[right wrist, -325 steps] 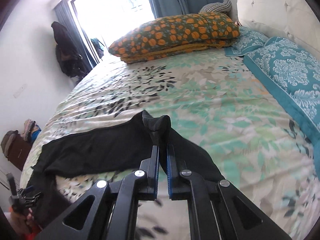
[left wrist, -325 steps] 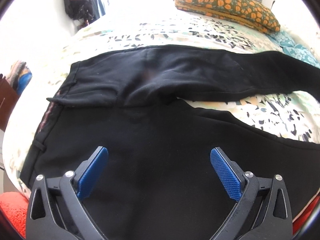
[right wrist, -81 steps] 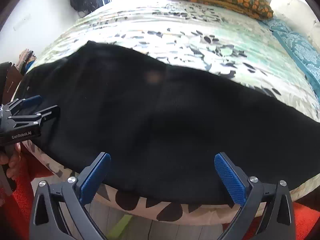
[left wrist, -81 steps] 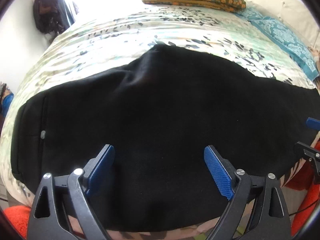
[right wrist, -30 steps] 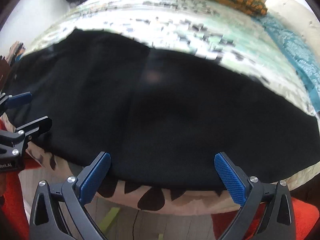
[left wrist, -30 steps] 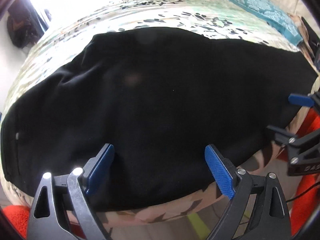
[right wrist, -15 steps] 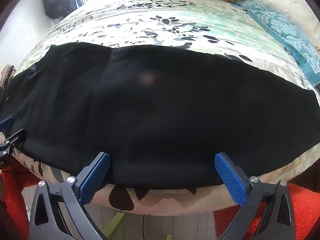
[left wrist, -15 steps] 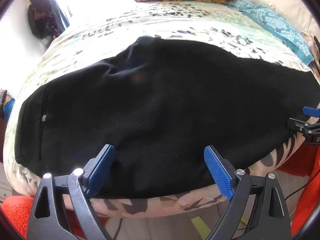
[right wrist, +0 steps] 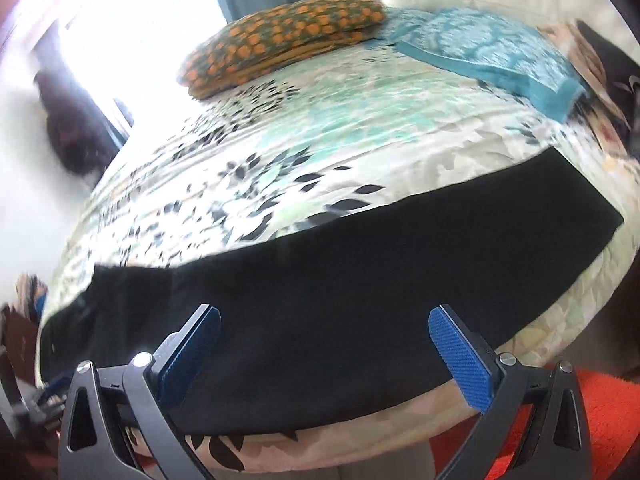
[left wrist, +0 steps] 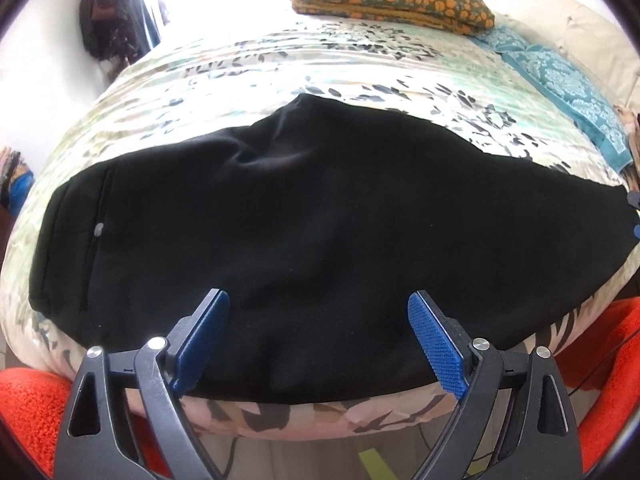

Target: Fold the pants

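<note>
Soft leafy bedspread (left wrist: 360,68) fills the left wrist view, with long black cloth pants (left wrist: 320,216) lying flat across the middle, waistband at left. Left gripper (left wrist: 318,340) is wide open, holding nothing. In the right wrist view, the pants (right wrist: 340,292) reach to the right edge; right gripper (right wrist: 324,354) gapes empty too. They look light and floppy, so grab the leg ends. Ten seconds ago, the legs lay apart.

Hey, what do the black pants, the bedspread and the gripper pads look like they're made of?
Pants: soft matte black fabric, probably cotton or a knit; it drapes limply with shallow wrinkles and no shine.
Bedspread: thin printed woven cloth with a leaf pattern and fine ripples, likely cotton.
Pads: blue, with a fine ribbed texture, probably rubber or moulded plastic; which one is unclear.
</note>
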`<action>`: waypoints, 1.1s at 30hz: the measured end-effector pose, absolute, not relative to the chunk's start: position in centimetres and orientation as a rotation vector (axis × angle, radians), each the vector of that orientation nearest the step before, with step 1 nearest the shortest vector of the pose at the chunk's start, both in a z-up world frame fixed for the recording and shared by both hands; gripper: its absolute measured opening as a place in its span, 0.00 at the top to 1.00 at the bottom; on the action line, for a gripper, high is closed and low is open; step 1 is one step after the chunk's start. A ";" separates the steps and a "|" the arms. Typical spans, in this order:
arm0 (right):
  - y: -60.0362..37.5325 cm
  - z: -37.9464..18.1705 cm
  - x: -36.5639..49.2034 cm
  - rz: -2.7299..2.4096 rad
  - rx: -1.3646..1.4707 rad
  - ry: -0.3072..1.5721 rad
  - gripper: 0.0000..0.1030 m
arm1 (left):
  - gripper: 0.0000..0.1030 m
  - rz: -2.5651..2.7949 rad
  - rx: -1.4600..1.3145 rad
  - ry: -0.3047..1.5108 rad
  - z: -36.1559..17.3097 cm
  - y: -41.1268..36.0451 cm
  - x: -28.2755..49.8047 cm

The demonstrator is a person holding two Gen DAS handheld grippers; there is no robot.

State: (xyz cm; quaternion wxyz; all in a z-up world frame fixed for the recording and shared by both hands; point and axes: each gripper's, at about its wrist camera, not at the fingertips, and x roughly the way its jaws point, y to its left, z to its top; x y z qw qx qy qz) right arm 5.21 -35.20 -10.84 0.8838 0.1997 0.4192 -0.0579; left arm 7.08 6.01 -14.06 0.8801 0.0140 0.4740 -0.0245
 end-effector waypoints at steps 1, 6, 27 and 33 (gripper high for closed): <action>-36.8 -11.0 5.0 -0.142 0.466 0.865 0.00 | 0.10 -0.059 0.039 0.985 -14.0 5.5 7.1; -43.4 -10.8 3.9 -0.195 0.679 0.808 0.00 | 0.10 -0.093 0.106 1.004 -14.7 3.6 6.8; -66.3 -16.3 -1.1 -0.007 1.417 0.659 0.00 | 0.10 -0.049 0.111 1.033 -15.2 3.3 7.2; -67.3 -17.3 1.5 -0.101 1.311 0.693 0.04 | 0.10 -0.046 0.131 1.021 -14.8 3.0 6.7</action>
